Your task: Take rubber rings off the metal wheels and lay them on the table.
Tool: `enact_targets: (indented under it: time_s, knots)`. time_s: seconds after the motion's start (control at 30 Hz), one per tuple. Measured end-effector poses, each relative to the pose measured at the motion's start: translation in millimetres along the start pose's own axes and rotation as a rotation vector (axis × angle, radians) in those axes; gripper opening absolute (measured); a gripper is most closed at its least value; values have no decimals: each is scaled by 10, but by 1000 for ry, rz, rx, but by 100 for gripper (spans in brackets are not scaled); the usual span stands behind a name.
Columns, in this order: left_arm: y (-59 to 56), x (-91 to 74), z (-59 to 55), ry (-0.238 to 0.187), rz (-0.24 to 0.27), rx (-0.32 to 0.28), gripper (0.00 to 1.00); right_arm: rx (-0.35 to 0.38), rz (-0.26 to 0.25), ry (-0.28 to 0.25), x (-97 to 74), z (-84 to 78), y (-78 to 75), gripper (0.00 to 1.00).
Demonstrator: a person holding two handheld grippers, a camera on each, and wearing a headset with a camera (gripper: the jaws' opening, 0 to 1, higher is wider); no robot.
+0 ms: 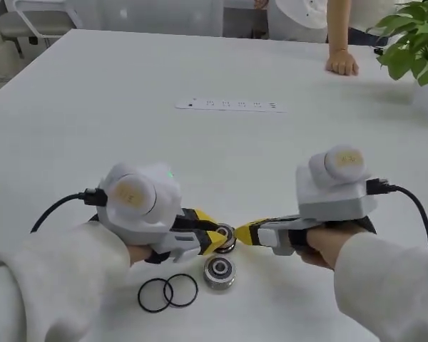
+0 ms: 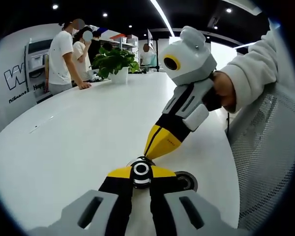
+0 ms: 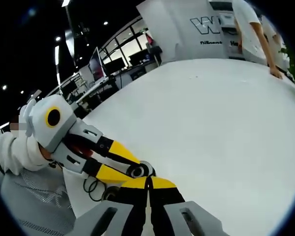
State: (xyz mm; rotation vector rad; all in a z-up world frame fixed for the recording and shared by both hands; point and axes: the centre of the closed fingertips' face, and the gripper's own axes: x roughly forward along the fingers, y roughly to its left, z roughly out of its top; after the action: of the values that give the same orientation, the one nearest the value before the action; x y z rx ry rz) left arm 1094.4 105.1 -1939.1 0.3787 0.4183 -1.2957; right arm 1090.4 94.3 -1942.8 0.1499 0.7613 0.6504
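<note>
Left gripper point(image 2: 140, 178) is clamped on a metal wheel point(image 2: 141, 168), hub facing back up my jaws. Right gripper point(image 3: 147, 183) is pressed tip to tip, its nose meeting that wheel's rim from the opposite side. Whether it has rubber pinched, I cannot tell. Head view adds the layout nearer me: second wheel point(image 1: 220, 271) flat on the table point(image 1: 271, 157), two rubber rings point(image 1: 168, 292) just beside it.

your left gripper point(image 1: 217, 242) and right gripper point(image 1: 241, 232) meet on a wheel point(image 1: 227, 237). just before it on the table point(image 1: 200, 164) sits a second wheel point(image 1: 220, 271), with two overlapping rings point(image 1: 168, 292) to its left.
</note>
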Motion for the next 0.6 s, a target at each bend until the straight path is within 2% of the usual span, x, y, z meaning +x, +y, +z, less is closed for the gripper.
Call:
enact_targets:
  time_s: [0.6]
  knots:
    - [14,-8,-2,-7,11,-14,7,-19,4,-3,11,28,24,0]
